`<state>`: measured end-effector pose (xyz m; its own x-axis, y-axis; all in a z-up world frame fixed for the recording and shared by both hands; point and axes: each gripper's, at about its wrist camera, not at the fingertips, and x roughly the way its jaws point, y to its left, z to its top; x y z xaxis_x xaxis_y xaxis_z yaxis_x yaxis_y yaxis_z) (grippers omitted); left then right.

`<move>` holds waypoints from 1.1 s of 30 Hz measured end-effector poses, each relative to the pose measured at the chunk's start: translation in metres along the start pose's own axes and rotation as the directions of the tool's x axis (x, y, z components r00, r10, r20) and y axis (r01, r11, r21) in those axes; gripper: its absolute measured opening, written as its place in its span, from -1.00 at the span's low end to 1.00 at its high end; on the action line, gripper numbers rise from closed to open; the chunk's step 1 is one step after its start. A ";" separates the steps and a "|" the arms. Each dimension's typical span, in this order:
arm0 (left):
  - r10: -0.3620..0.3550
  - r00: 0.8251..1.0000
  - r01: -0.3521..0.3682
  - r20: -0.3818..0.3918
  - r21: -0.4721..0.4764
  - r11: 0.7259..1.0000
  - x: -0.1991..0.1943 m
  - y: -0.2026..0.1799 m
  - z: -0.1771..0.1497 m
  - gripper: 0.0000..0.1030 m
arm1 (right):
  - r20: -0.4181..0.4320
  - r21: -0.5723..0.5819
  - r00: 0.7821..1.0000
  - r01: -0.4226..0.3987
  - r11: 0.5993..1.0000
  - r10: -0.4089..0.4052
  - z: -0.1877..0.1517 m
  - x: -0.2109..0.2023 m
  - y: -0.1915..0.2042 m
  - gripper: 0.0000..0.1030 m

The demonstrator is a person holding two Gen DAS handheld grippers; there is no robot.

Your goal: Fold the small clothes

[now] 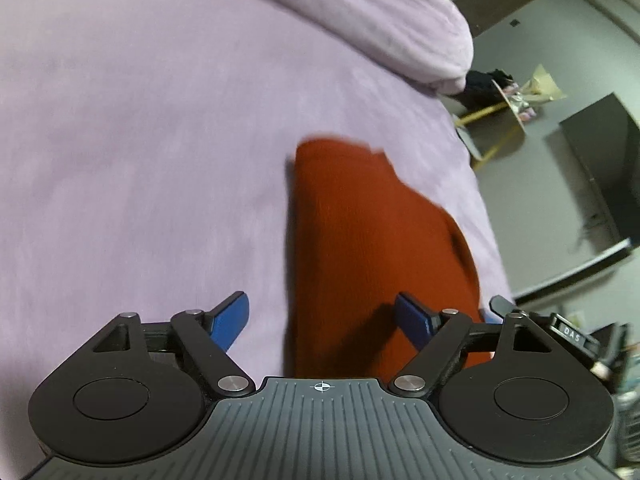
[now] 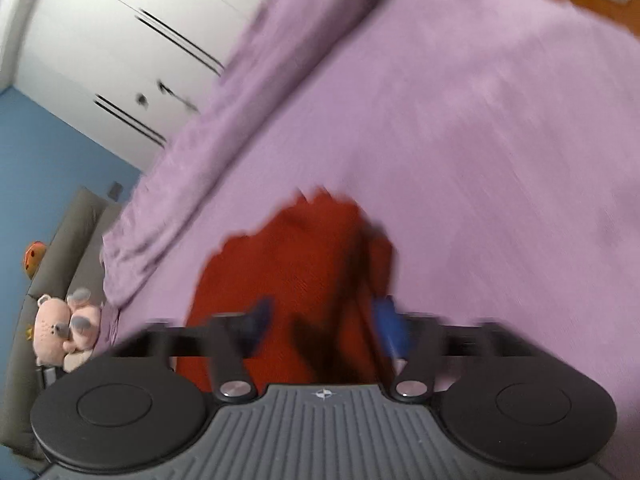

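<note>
A red garment [image 1: 360, 240] lies folded into a long strip on the lilac bedspread [image 1: 140, 140], near the bed's right edge. My left gripper [image 1: 322, 318] hovers over its near end, open, with blue pads [image 1: 232, 320] spread wide; the right pad sits above the cloth and the left one above bare bedspread. The right wrist view is motion-blurred. It shows the same red garment [image 2: 296, 264] on the bedspread [image 2: 480, 140]. My right gripper [image 2: 325, 324] is open over its near end, with blue pads [image 2: 390, 328] apart and the cloth below them, not pinched.
A lilac pillow or duvet roll [image 1: 400, 32] lies along the far side of the bed. Beyond the bed's right edge are floor, a small table with yellow legs [image 1: 492, 120] and a dark cabinet [image 1: 600, 168]. White wardrobe doors [image 2: 120, 40] and a pink plush toy [image 2: 60, 328] sit to the left.
</note>
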<state>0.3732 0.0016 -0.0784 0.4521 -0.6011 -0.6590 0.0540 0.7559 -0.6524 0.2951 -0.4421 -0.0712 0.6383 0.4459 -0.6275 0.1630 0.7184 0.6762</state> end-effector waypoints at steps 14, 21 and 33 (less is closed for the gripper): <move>-0.114 0.992 0.100 -0.062 -0.199 0.975 0.051 0.009 0.006 0.25 | -0.058 0.233 0.984 -0.150 0.961 0.168 0.000 0.050 -0.030 -0.45; -0.117 0.993 0.110 -0.031 -0.164 0.980 0.030 -0.008 0.009 -0.04 | -0.001 0.157 0.982 -0.185 0.970 0.188 -0.003 0.031 0.004 -0.51; -0.076 0.997 0.077 0.019 -0.091 0.993 -0.062 -0.025 0.002 -0.05 | -0.087 0.115 0.961 -0.254 0.960 0.264 -0.032 0.038 0.082 -0.51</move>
<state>0.3451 0.0209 -0.0206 0.4631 -0.6519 -0.6004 0.0080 0.6805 -0.7327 0.3086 -0.3489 -0.0517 0.5903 0.6647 -0.4579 0.0815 0.5153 0.8531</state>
